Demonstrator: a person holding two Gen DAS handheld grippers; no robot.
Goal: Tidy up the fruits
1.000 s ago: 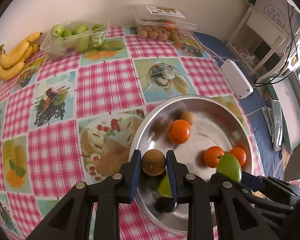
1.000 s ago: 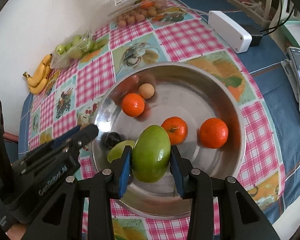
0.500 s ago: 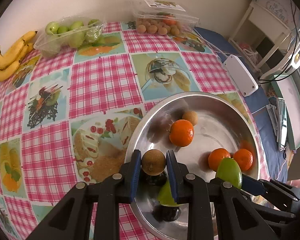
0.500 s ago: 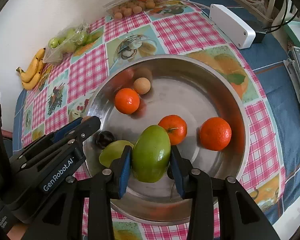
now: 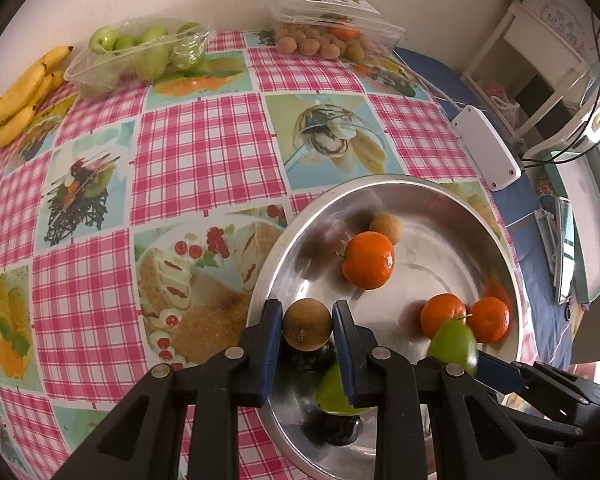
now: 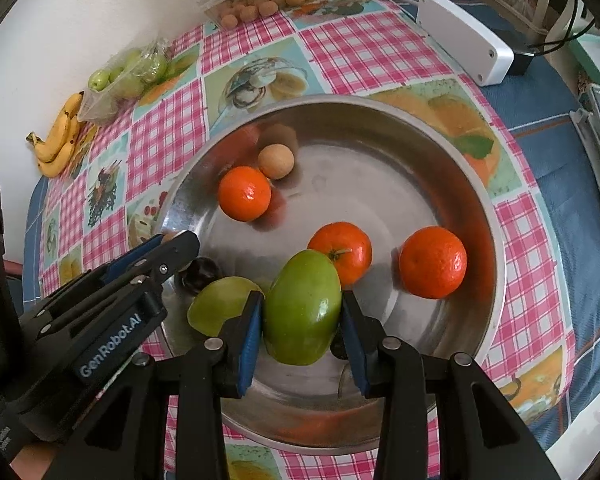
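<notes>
My left gripper (image 5: 307, 330) is shut on a small brown round fruit (image 5: 307, 326), held above the near-left rim of a steel bowl (image 5: 380, 179). The right gripper (image 6: 302, 320) is shut on a big green fruit (image 6: 302, 306) over the bowl's (image 6: 340, 100) near side. Three tangerines lie in the bowl (image 6: 245, 193) (image 6: 342, 250) (image 6: 433, 262), with a tan round fruit (image 6: 276, 161), a pale green fruit (image 6: 220, 306) and a dark plum (image 6: 198, 274). The left gripper (image 6: 178, 246) shows at the left of the right wrist view.
Along the wall stand bananas (image 5: 16, 96), a clear tray of green fruits (image 5: 140, 56) and a clear box of small tan fruits (image 5: 328, 36). A white box with a cable (image 5: 486, 148) lies right of the bowl. Beyond the blue cloth edge stands a white shelf (image 5: 540, 60).
Both grippers keep hold of their fruits over the bowl. The views have shifted only slightly; nothing in the bowl has moved.
</notes>
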